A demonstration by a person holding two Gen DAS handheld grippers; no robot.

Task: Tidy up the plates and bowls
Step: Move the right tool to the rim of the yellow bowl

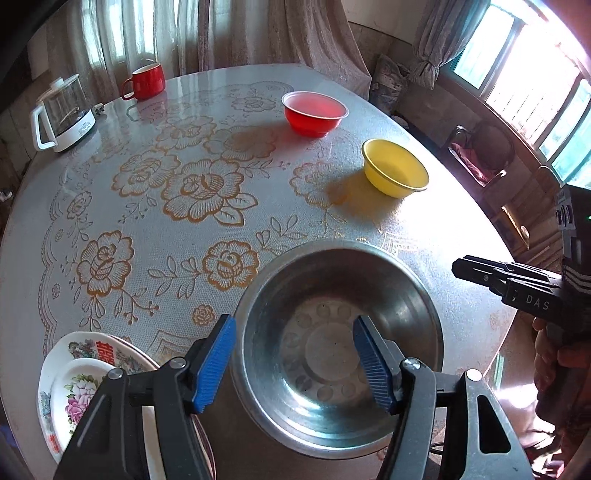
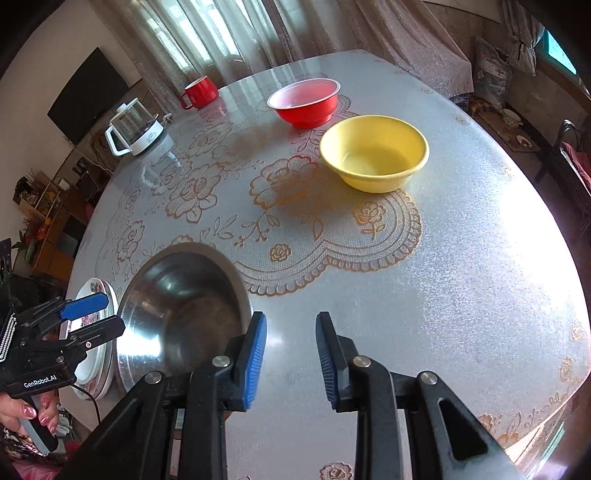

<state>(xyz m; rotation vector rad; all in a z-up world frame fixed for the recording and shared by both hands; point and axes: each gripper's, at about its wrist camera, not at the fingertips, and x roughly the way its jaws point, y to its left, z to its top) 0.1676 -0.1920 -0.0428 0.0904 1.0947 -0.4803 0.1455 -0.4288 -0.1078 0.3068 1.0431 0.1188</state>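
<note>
The plates [image 1: 85, 384] sit stacked at the surface's [image 1: 147, 236] near-left edge, but the steel bowl [image 1: 338, 347], yellow bowl [image 2: 373, 153] and red bowl [image 2: 304, 101] remain separate, with both the left gripper [image 1: 293, 362] and right gripper [image 2: 290, 360] spread and holding nothing.

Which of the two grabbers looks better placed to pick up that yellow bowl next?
Probably the right gripper: it is open over bare table with the yellow bowl straight ahead. The left gripper straddles the steel bowl's rim, farther off.

Home dining room (curtains [image 1: 258, 33]; kettle [image 1: 62, 114])
</note>
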